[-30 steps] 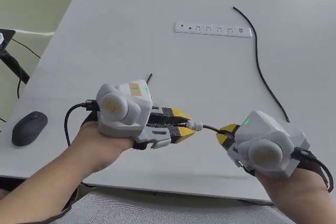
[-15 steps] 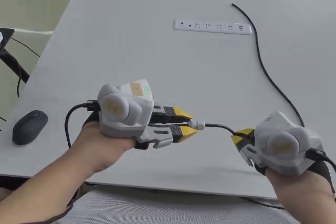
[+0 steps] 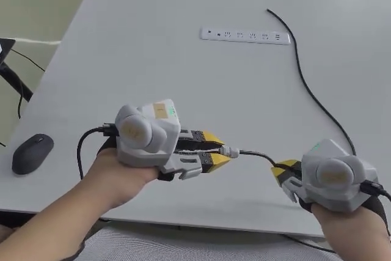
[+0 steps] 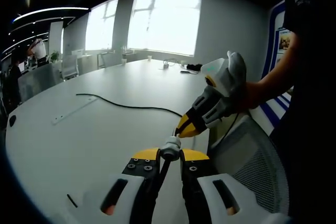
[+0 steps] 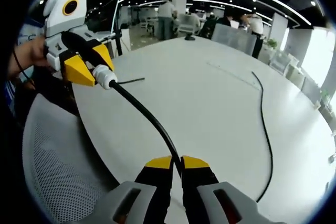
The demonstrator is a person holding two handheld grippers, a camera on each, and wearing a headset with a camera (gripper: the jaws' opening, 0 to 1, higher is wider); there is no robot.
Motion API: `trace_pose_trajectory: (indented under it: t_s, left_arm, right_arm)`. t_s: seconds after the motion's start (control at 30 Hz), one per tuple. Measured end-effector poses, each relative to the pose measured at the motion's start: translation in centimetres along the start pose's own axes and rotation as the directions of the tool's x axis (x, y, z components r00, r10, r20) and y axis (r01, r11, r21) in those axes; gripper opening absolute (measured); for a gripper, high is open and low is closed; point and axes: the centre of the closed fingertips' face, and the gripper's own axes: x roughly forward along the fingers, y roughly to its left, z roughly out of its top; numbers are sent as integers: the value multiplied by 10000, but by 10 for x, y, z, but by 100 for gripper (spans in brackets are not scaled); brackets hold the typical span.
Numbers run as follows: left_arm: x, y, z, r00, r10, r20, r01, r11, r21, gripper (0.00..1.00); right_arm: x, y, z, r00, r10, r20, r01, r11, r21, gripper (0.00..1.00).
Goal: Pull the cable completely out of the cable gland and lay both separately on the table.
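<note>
A broad pale grey table [image 3: 183,59] stretches away from me in an open office with bright windows. A white power strip [image 3: 244,35] lies across it, and everything I hold sits on the near side of that strip, over the table's front edge.

My left gripper [image 3: 223,151] is clamped on the cable gland [image 3: 230,150]. Its yellow tips pinch the gland's body, and the pale rounded end pokes out just past them. From that end the black cable [image 3: 255,153] runs off to the right, sagging a little, and ends between the tips of my right gripper [image 3: 280,169], whose jaws are pressed tight on it. The two grippers are near each other but apart, with the cable spanning the gap. Neither gland nor cable rests on the tabletop.

A second, long black cord [image 3: 305,84] snakes from beyond the strip's right end toward the right gripper. Well to the left of the strip, near the table's edge, sits a dark computer mouse [image 3: 32,153].
</note>
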Motion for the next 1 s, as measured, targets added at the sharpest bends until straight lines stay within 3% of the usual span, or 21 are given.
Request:
trace_pose_trajectory:
  t_s: [0.07,0.1,0.4,0.57,0.6,0.67,0.73,0.8,1.0]
  left_arm:
    - [-1,1,-1,10000,20,-18,-20,10000,-26,15]
    - [-1,1,-2,10000,14,-32,-15,10000,-64,15]
    - [-3,4,-1,9999,103,-3,-103,9999,-102,15]
    - [-3,5,0,9999,132,7,-131,9998,-122,15]
    - [-2,5,0,9999,129,-8,-129,9998,-131,15]
    - [-1,5,-1,9999,125,-43,-125,9998,-132,15]
    - [-1,4,-1,9999,109,-59,-110,9999,-129,15]
    - [-1,3,-1,9999,108,-59,-109,9999,-123,15]
    - [0,2,-2,9999,46,-119,-47,9999,-104,15]
  right_arm:
    - [-3,0,2,9999,-151,37,154,9934,-1141,1]
    - [-4,2,3,9999,-107,71,116,9909,-1339,1]
    - [-16,6,11,9996,-84,280,124,9891,-1467,1]
    - [-23,8,19,9993,45,367,18,9853,-1710,8]
    - [-25,9,22,9996,26,274,39,9717,-2363,10]
    - [-28,14,30,9990,104,433,27,9563,-2923,12]
    - [-31,20,36,9984,254,508,-91,9546,-2976,13]
    - [-32,29,45,9965,574,605,-347,9448,-3257,13]
    - [-28,47,68,9918,946,864,-511,9107,-4098,12]
